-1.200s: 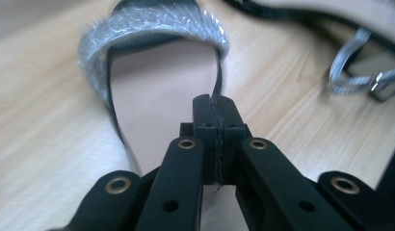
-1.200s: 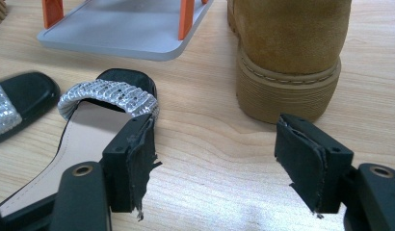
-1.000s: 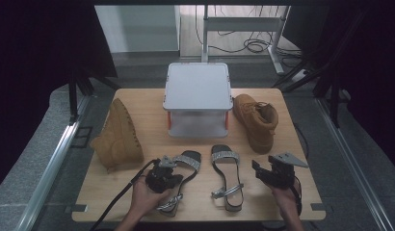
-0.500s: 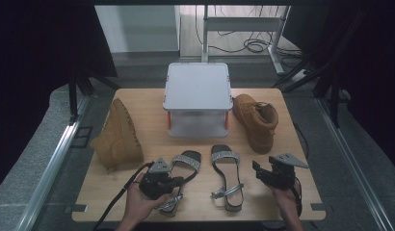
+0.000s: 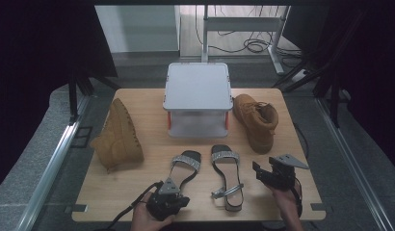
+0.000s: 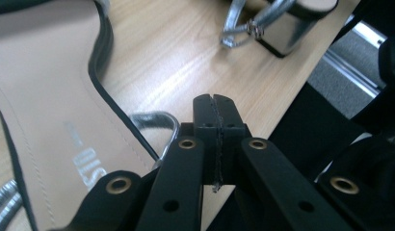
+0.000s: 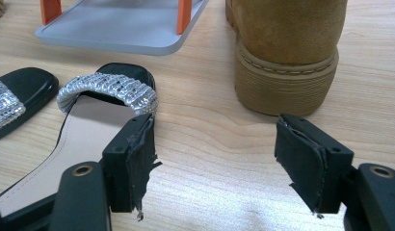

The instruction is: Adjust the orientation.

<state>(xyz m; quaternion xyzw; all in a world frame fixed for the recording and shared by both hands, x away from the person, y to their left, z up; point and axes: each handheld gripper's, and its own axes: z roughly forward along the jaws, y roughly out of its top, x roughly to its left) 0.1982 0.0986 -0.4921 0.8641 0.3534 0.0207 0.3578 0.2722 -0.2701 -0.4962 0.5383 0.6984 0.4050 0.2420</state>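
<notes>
A pair of black sandals with glittery silver straps lies at the table's front: the left sandal [image 5: 187, 163] [image 6: 51, 120] and the right sandal [image 5: 226, 175] [image 7: 106, 94]. My left gripper [image 5: 177, 202] [image 6: 216, 113] sits low at the left sandal's heel end near the front edge, shut, pads pressed together with nothing seen between them. A silver ankle strap [image 6: 159, 120] loops just beside its jaws. My right gripper [image 5: 264, 168] [image 7: 229, 159] stands open over bare wood, between the right sandal and the upright tan boot [image 5: 256, 120] [image 7: 287, 57].
A second tan boot [image 5: 119, 137] lies on its side at the left. A white two-tier rack [image 5: 198, 94] [image 7: 118, 29] with orange posts stands at the middle back. The table's front edge [image 5: 210, 219] runs just below both hands.
My left gripper has drawn back toward the table's front edge, off the left sandal's heel. The right gripper and the shoes have stayed put.
</notes>
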